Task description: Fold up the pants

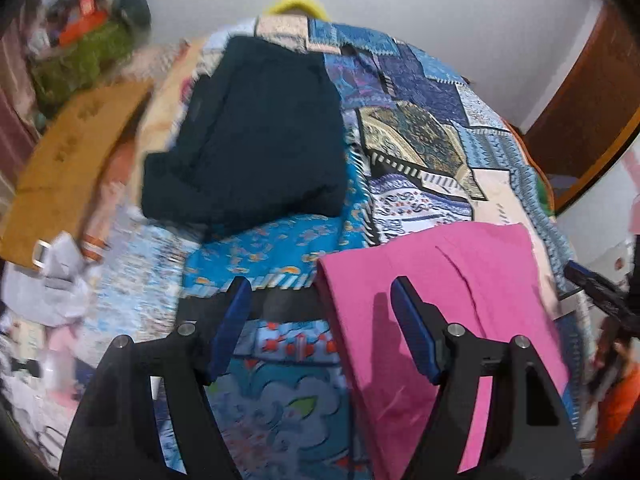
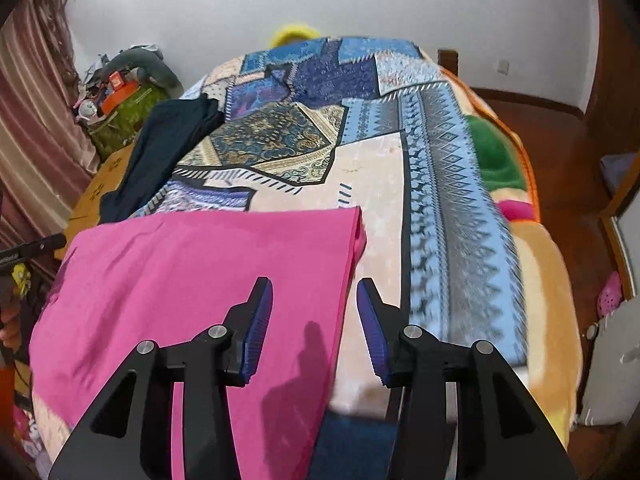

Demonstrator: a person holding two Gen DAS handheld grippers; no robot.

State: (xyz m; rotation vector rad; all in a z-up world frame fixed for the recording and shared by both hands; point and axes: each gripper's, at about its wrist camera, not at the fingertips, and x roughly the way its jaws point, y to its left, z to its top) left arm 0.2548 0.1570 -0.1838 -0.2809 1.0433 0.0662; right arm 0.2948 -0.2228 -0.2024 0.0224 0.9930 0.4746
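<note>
— One pair of pink pants [image 2: 208, 280] lies flat on the bed, on the patchwork blanket [image 2: 452, 208], near its front edge. From the right wrist view the cloth fills the lower left, from about 7 to 10 o'clock, and its folded right edge ends at a corner near centre.

— And the grippers?

— Both are released, holding nothing. The right gripper [image 2: 316, 328] hovers with its jaws spread across that right edge: the left blue pad [image 2: 258, 328] is over the pink cloth, the other over the pale blanket. I cannot tell whether the pads touch.

— The left one?

— The left gripper [image 1: 320, 328] is spread wider. Its right finger is over the pants' left part, at 4 o'clock in that view, and its left finger over the blue printed bedding.

— Anything else on the bed?

— Dark navy folded pants [image 1: 256, 132] lie farther back, toward 11 o'clock in the left view, well apart from the pink ones. A yellow object [image 1: 298, 4] peeks over the far end at 12 o'clock, and a brown cardboard box [image 1: 72, 160] sits off the bed's left side at 9 o'clock.
</note>
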